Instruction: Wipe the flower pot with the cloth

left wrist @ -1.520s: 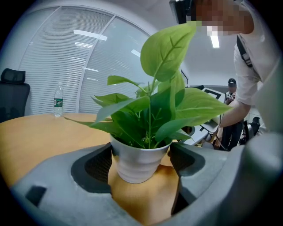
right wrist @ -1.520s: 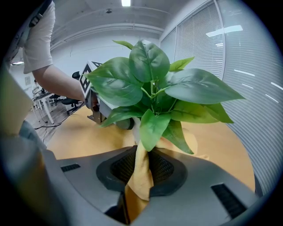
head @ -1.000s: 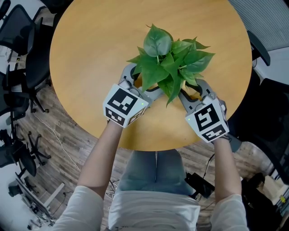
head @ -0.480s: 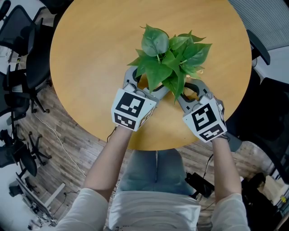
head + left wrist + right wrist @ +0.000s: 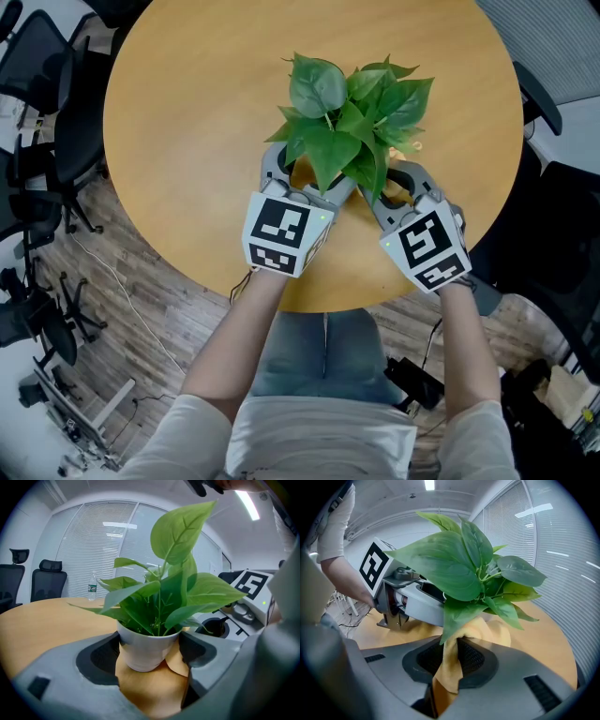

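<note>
white flower pot gripped on a round table, yellow cloth pinched beside it

the white flower pot (image 5: pixel 146 651), holding a leafy green plant (image 5: pixel 352 117), stands near the middle of a round wooden table (image 5: pixel 178 103). the left gripper (image 5: pixel 307 176) clasps the pot, one jaw pressed to each side of its rim. a yellow cloth (image 5: pixel 494 631) is bunched under the leaves on the pot's right side, pinched between the closed jaws of the right gripper (image 5: pixel 398 190). black office chairs (image 5: pixel 47 122) stand past the table's left edge.
</note>
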{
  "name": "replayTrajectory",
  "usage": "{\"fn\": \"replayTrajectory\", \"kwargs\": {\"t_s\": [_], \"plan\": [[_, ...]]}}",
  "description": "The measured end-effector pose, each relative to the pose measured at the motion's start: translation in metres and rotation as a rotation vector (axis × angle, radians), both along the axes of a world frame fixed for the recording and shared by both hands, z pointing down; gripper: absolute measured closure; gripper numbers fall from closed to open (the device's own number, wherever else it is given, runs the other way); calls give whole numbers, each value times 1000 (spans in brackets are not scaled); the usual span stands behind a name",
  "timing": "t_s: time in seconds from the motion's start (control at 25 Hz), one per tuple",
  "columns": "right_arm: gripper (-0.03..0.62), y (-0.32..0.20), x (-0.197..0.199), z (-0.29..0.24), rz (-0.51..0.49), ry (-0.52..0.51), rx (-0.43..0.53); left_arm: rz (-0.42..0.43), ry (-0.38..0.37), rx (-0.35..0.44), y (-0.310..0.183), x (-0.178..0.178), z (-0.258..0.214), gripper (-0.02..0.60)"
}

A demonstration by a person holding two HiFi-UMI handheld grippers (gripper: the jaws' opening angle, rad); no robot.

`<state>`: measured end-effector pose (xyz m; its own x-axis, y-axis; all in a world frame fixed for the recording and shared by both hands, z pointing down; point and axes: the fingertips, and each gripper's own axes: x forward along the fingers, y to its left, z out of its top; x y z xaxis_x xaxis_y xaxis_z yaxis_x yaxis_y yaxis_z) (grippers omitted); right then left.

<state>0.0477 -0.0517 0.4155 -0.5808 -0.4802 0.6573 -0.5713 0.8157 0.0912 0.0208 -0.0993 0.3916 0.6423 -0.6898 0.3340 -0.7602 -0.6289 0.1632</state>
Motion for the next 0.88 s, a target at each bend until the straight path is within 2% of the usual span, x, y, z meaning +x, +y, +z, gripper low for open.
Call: {"fn": "replayTrajectory", "kwargs": {"t_s": [0.24, 0.48, 0.64, 0.88], "plan": [[523, -1, 0, -1, 3, -9, 0, -26, 0, -4, 0, 0, 0, 175], [523, -1, 1, 0, 3, -15, -9, -11, 0, -2, 0, 0, 0, 175], [523, -1, 5, 0, 43, -52, -32, 20, 9, -24, 3, -1, 4, 173], [522, 4, 17, -8, 110, -100, -54, 57, -28, -46, 16, -7, 8, 173]]}}
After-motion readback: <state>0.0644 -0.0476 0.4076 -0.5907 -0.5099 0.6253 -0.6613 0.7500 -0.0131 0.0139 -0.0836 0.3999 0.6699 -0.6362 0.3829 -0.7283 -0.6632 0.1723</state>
